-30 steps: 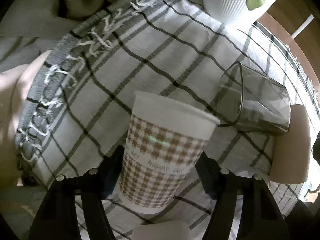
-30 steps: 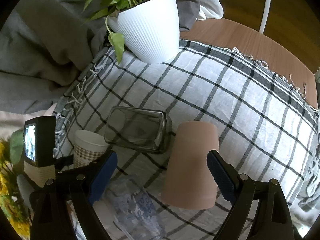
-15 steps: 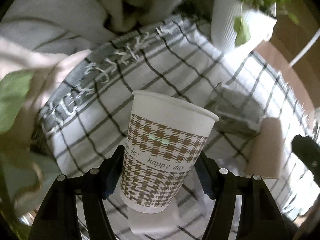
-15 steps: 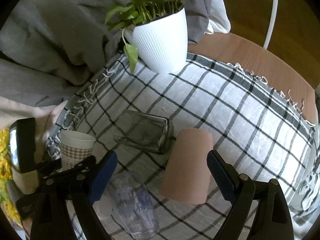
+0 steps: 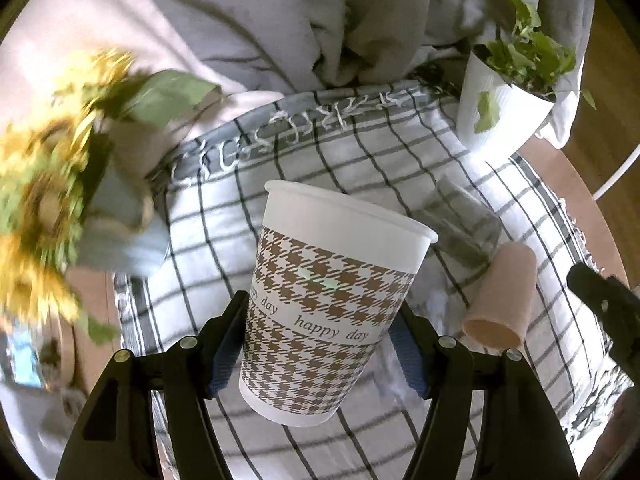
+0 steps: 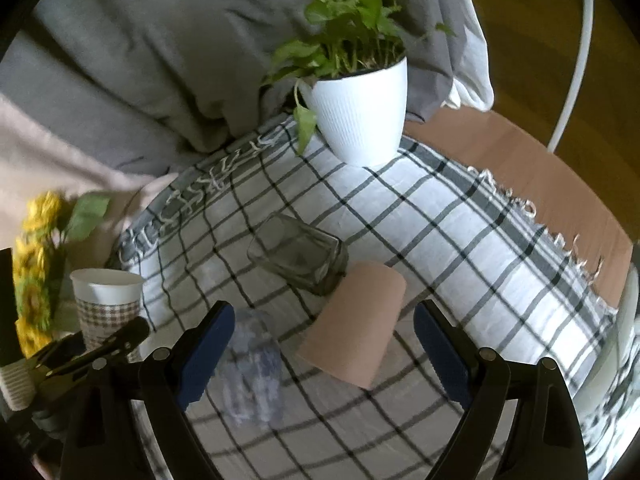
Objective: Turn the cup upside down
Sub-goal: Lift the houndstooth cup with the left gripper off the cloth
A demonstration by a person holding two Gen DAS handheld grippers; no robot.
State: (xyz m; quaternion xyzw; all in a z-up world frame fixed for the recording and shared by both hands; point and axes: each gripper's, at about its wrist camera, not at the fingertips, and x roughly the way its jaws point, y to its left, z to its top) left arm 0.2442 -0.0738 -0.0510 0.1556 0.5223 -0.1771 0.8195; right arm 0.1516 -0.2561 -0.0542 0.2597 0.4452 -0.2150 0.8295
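Observation:
My left gripper (image 5: 320, 340) is shut on a paper cup (image 5: 328, 304) with a brown houndstooth print and the words "happy day". The cup is upright, mouth up, held in the air above the checked cloth (image 5: 360, 152). It also shows at the left of the right wrist view (image 6: 106, 304), with the left gripper's fingers (image 6: 100, 346) around it. My right gripper (image 6: 320, 344) is open and empty, hovering over a pink cup (image 6: 356, 324) that lies on its side.
A glass tumbler (image 6: 298, 264) lies on its side on the cloth beside the pink cup. A clear plastic cup (image 6: 252, 368) lies near the front. A white plant pot (image 6: 360, 116) stands at the back. Yellow flowers (image 5: 44, 208) are at the left. Grey bedding lies behind.
My left gripper has lifted the paper cup off the cloth and drawn back, so more of the table and the flowers show. My right gripper has also risen and pulled back.

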